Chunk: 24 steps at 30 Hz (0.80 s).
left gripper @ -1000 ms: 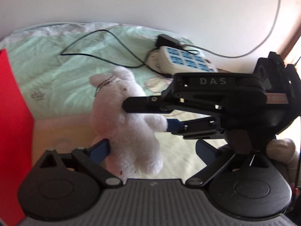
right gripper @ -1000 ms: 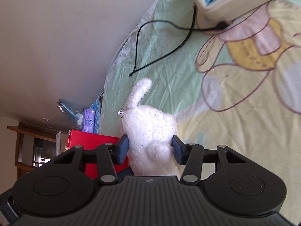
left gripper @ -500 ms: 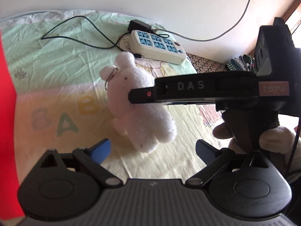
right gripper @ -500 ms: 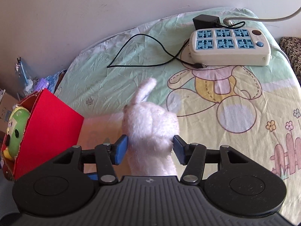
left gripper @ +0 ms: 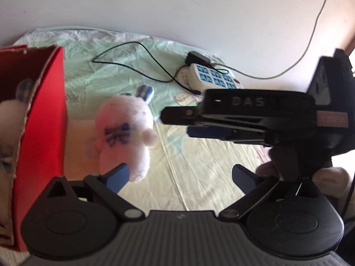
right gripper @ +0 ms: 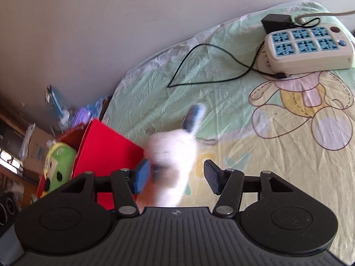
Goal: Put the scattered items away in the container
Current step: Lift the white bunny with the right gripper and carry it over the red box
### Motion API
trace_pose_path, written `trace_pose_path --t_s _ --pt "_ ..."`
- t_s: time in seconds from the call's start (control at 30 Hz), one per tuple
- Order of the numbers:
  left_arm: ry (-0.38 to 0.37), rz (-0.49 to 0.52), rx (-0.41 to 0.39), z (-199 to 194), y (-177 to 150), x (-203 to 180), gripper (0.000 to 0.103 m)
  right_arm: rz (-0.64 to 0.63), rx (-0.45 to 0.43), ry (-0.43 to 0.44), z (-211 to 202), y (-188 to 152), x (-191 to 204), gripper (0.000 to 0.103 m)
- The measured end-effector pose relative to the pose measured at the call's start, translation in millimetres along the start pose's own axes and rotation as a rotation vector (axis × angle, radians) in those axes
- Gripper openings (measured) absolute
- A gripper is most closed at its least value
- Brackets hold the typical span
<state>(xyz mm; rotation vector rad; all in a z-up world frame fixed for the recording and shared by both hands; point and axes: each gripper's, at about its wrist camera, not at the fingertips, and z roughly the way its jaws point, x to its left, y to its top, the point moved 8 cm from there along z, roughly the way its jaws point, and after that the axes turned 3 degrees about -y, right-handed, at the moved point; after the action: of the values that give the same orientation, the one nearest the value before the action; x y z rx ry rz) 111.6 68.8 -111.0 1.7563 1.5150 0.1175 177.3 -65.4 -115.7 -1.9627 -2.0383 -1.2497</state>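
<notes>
A white plush rabbit [left gripper: 124, 135] with blue checked ears and a blue bow is motion-blurred beside the red box [left gripper: 46, 119]. In the right wrist view the rabbit [right gripper: 175, 155] sits between my right gripper's [right gripper: 176, 177] spread fingers, touching neither pad clearly; the jaws are open. The right gripper also shows in the left wrist view [left gripper: 175, 119], just right of the rabbit. My left gripper [left gripper: 179, 177] is open and empty, below the rabbit. The red box [right gripper: 106, 146] holds a green plush [right gripper: 57, 166] and another pale plush [left gripper: 8, 119].
A white power strip [right gripper: 310, 48] with blue sockets, a black adapter [right gripper: 276, 22] and a black cable [right gripper: 210, 66] lie at the far end of the cartoon-print bedsheet [right gripper: 288, 155]. A wall runs behind the bed. Clutter and shelves stand at the left beyond the box.
My right gripper's jaws have opened from around the rabbit. The rabbit has turned, now showing its bow, and sits closer to the red box. The left gripper has pulled back, still open.
</notes>
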Motion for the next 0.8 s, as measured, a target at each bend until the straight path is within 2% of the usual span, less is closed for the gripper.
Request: trace_pose_path --t_s 0.13,0.23,0.4,0.5,0.7,0.8 --pt "0.043 -0.028 -0.031 9.7 9.6 8.1 0.099 0.022 0.016 -0.012 3.5 1.6 -13.4 0.058" --pt "0.075 -0.024 -0.029 19.8 12.7 11.7 0.099 0.060 0.048 0.058 8.5 2.1 -17.1 0.060" --pt "0.079 -0.021 -0.021 30.3 13.2 15.4 0.099 0.084 0.087 0.095 28.2 4.4 -25.9 0.065" --pt "0.111 -0.019 -0.010 40.6 12.9 21.1 0.099 0.137 0.120 0.133 40.7 2.6 -33.2 0.066" --pt "0.131 -0.115 0.002 57.4 17.5 39.8 0.099 0.148 0.144 0.196 52.1 4.7 -29.6 0.067" --pt "0.155 -0.130 0.022 64.7 16.3 43.8 0.098 0.137 0.156 0.204 59.3 5.9 -26.2 0.068"
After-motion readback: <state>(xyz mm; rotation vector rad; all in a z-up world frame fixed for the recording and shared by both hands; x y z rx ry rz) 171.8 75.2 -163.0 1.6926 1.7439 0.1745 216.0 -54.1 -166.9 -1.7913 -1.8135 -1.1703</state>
